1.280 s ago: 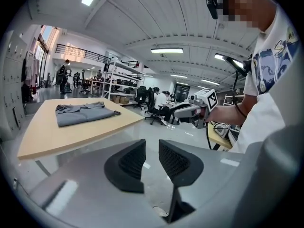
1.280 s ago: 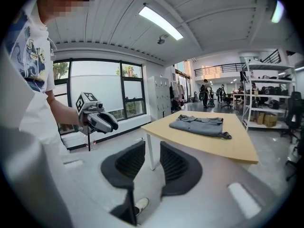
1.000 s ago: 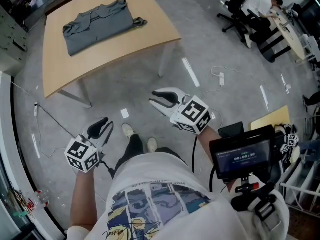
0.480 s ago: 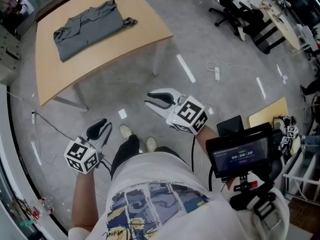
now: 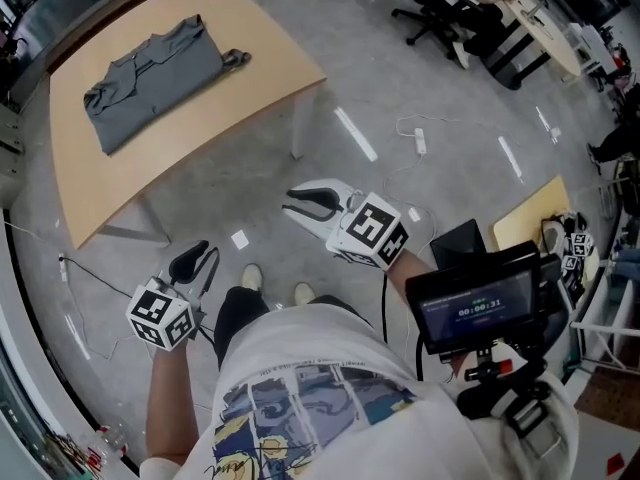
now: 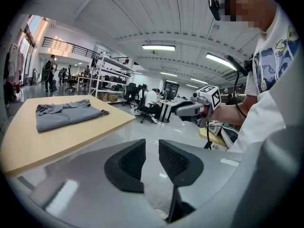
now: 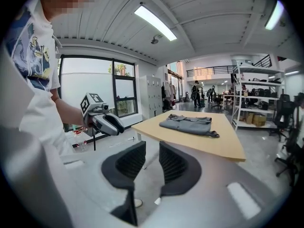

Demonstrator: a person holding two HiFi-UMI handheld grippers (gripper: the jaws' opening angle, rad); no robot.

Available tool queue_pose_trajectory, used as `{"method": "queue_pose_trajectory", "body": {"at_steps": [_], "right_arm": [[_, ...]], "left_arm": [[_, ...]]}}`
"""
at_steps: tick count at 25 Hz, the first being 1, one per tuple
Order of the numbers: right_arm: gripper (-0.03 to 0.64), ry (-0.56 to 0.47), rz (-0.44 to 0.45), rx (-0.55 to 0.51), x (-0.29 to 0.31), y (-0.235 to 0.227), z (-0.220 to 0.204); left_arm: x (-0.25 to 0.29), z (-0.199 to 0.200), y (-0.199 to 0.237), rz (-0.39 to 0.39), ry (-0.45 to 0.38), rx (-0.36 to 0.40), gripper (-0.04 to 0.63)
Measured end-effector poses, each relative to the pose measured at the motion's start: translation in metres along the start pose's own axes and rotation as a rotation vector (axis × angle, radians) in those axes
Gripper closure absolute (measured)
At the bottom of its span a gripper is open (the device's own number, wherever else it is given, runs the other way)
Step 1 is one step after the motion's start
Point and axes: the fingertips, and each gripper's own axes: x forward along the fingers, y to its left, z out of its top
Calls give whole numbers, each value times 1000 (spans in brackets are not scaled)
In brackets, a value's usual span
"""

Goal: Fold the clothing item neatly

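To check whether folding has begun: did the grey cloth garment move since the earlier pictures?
No. The grey cloth garment lies at the same spot on the light wooden table, equally near its far edge; only the camera shifted.

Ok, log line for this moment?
stage: away from table | grey shirt: lying on table, untouched | left gripper: open, empty | right gripper: open, empty
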Motion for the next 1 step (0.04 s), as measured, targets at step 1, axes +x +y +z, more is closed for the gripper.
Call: {"method": "queue_pose_trajectory", "body": {"at_steps": [1], "right_arm": [[526,3,-1,2,3,-2,1]], "left_arm": [[2,1,4,-3,0,-2,505]]}}
